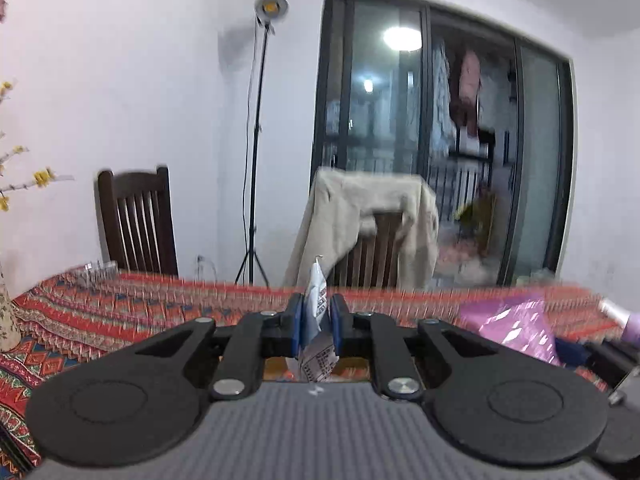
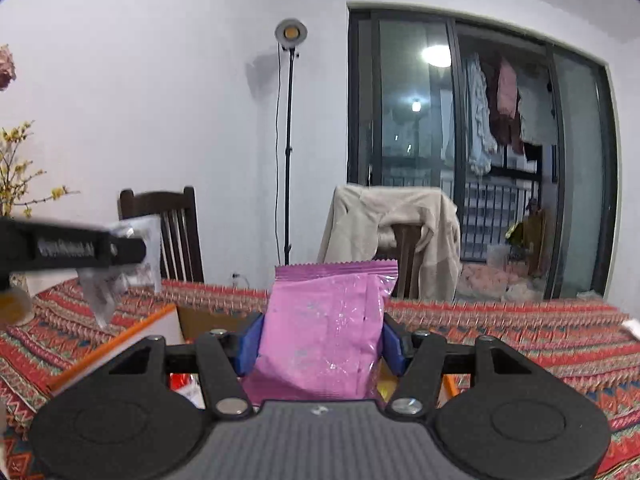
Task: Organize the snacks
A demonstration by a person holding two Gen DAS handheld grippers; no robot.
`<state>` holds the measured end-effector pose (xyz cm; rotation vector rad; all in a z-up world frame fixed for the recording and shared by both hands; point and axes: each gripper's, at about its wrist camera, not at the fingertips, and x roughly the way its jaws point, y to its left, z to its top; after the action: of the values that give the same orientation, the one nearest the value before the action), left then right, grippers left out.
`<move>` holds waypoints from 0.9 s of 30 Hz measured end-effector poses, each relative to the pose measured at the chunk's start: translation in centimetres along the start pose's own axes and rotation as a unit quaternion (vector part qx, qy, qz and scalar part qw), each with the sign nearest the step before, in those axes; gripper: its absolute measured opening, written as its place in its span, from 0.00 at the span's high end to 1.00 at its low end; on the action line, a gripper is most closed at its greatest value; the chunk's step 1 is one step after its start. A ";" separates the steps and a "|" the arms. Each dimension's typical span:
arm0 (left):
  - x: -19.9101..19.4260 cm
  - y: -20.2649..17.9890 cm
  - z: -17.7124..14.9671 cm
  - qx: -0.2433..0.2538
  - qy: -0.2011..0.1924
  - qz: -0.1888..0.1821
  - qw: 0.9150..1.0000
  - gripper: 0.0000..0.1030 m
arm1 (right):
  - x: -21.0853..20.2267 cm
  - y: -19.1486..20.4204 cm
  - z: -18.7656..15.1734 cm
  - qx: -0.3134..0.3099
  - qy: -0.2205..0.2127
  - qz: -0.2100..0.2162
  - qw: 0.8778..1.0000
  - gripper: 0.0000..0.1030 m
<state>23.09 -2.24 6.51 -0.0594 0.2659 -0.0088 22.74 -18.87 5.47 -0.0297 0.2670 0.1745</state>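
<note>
Pink crinkly plastic snack packet (image 2: 324, 328) stands upright, pinched in the right gripper (image 2: 320, 346). Thin white printed sachet (image 1: 316, 320) sits clamped in the narrowly closed left gripper (image 1: 316, 326), above the red patterned tablecloth (image 1: 120, 312).

Both wrist views low over table (image 1: 120, 308), facing balcony door (image 2: 480, 152).

Bright room, perhaps motion-blurred, fisheye-warped edges

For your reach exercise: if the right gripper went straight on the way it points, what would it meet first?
Probably the chair draped with a beige garment beyond the table. The right gripper holds a pink packet. Depth is unclear.
</note>
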 end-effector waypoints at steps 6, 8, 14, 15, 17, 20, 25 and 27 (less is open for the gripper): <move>2.6 0.9 -1.9 -0.003 0.041 -0.008 0.999 0.85 | 2.0 -0.2 -1.7 0.005 0.046 -0.004 0.999 0.42; 3.0 1.0 -2.4 -0.004 0.049 -0.012 0.999 0.85 | 2.3 -0.1 -2.0 0.007 0.054 -0.005 0.999 0.42; 3.0 1.5 -3.1 -0.015 0.045 -0.019 0.999 0.75 | 2.5 -0.4 -2.4 0.020 0.067 -0.009 0.998 0.42; 3.0 1.6 -3.2 -0.020 0.047 -0.020 0.999 0.49 | 2.6 -0.4 -2.4 0.022 0.068 -0.011 0.997 0.41; 2.8 2.0 -3.2 -0.038 0.037 -0.009 0.999 0.03 | 2.5 -0.7 -2.4 0.029 0.068 -0.012 0.997 0.23; 2.2 2.9 -3.3 -0.067 0.013 0.013 0.998 0.00 | 2.0 -1.3 -2.4 0.045 0.056 -0.008 0.997 0.00; 2.8 3.5 -3.4 -0.084 0.031 0.015 0.996 0.00 | 2.0 -1.5 -2.5 0.053 0.057 -0.009 0.997 0.00; 2.7 3.5 -3.4 -0.079 0.033 0.015 0.996 0.00 | 1.9 -1.5 -2.6 0.054 0.057 -0.008 0.997 0.00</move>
<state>24.83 0.97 2.28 -0.2134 0.3341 0.0401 24.13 -20.16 2.52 0.0657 0.3891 0.1417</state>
